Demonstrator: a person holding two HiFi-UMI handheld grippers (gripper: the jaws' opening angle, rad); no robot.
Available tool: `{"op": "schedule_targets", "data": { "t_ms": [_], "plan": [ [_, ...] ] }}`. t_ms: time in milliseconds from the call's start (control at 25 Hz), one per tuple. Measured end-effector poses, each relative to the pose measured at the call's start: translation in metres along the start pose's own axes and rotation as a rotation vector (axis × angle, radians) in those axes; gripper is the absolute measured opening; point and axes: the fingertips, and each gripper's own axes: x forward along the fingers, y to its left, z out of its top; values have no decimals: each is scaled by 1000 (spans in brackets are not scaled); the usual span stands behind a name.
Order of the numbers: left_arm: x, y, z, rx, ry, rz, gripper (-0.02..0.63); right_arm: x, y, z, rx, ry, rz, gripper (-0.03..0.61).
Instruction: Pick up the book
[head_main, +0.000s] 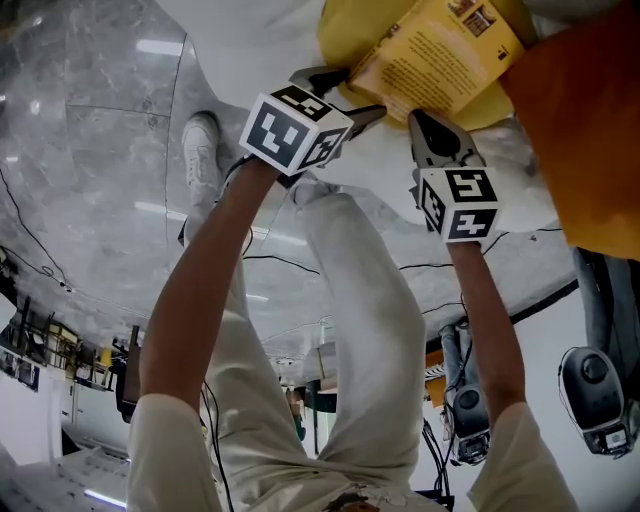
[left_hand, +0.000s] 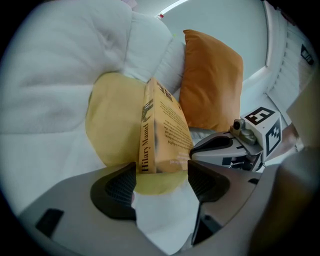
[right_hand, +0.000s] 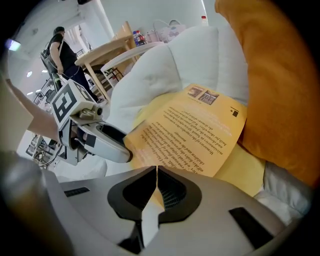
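left gripper (left_hand: 161, 175) jaws wide, empty | book (left_hand: 162, 132) spine upright, centre frame, just ahead | right gripper (right_hand: 156, 172) pinching lower edge

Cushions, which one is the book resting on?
The pale yellow cushion; the book rests on it, while the orange cushion stands beside it.

grey marble floor (head_main: 90, 90), wooden table (right_hand: 106, 52) w/ bottles (right_hand: 137, 37), white cushions (left_hand: 60, 65).
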Motion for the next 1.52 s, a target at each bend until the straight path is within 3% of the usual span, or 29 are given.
{"op": "schedule_targets", "data": {
  "t_ms": [360,760,960,1040,1280,1520],
  "plan": [
    [-3,-23,9,24,20,-78,325,-9,-10,-5,43,11,-29,26],
    [19,-20,11,2,11,-56,325,-11,-22,-25,125,23,-42,25],
    [22,-25,13,-28,2,-80,320,-21,-32,-41,220,-1,-60,25],
    [22,-28,16,-47,-13,-104,285,-20,-33,-43,208,-9,-69,25],
    [23,-34,36,-92,-72,-144,275,-17,-37,-46,194,4,-66,25],
    [24,-42,24,-84,-35,-183,245,-23,-43,-57,194,13,-75,25]
  ]
}}
